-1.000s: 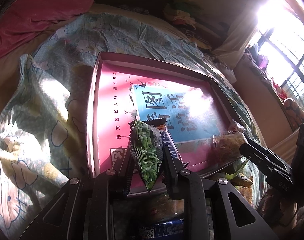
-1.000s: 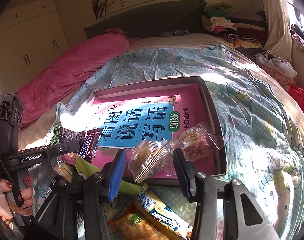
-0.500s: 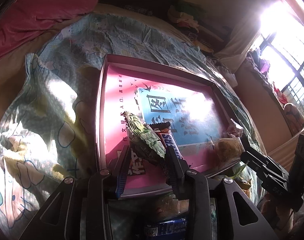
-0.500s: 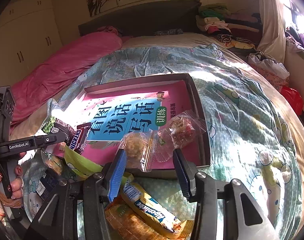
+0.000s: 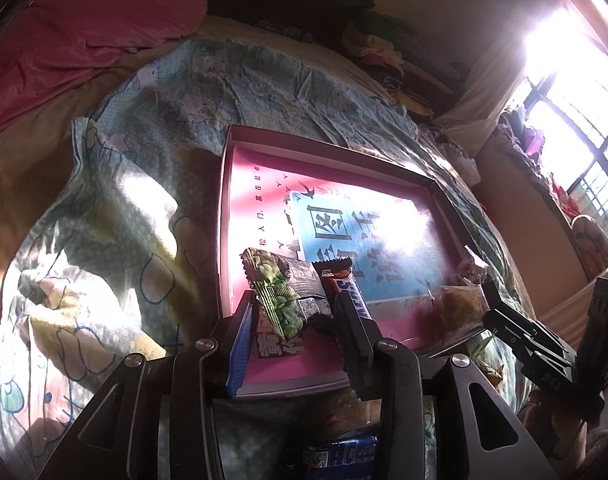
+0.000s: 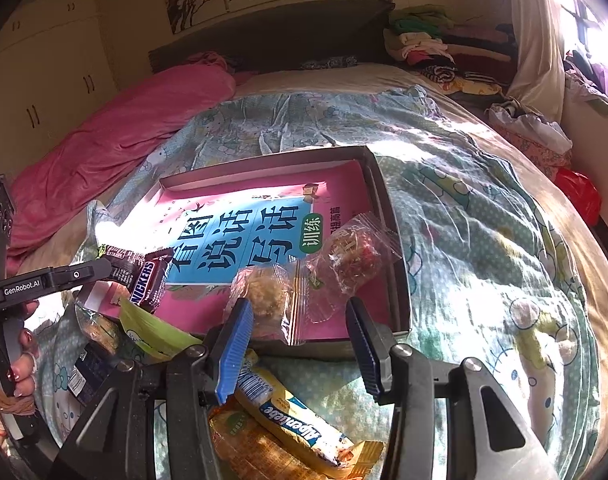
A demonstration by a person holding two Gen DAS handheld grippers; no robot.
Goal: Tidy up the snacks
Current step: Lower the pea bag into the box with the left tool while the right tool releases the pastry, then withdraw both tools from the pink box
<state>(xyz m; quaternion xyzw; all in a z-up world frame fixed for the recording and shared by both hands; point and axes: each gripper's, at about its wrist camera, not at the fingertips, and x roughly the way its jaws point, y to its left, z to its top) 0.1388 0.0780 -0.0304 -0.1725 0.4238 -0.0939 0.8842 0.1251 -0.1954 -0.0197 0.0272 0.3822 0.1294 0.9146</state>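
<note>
A shallow box [image 5: 224, 216] [image 6: 396, 264] lined with a pink and blue printed sheet lies on the bed. My left gripper [image 5: 294, 328] is open over its near left corner; a green pea packet [image 5: 282, 292] and a Snickers bar [image 5: 348, 284] [image 6: 146, 282] lie between and just past its fingers. My right gripper [image 6: 300, 344] is open at the box's near right edge. Two clear bags of snacks [image 6: 264, 296] [image 6: 352, 256] lie in the box just beyond it. The left gripper [image 6: 92, 272] shows at the left of the right wrist view.
More snacks lie on the quilt before the box: an Alpenliebe packet [image 6: 296, 420], an orange packet [image 6: 248, 444], a green bag [image 6: 152, 332], a blue packet [image 5: 336, 456]. A pink duvet [image 6: 116, 140] lies at the far left. Piled clothes [image 6: 436, 48] and a window are at the right.
The left gripper's jaws have opened, and the pea packet and Snickers bar have tipped down onto the box floor. The right gripper has drawn back a little from the clear bags.
</note>
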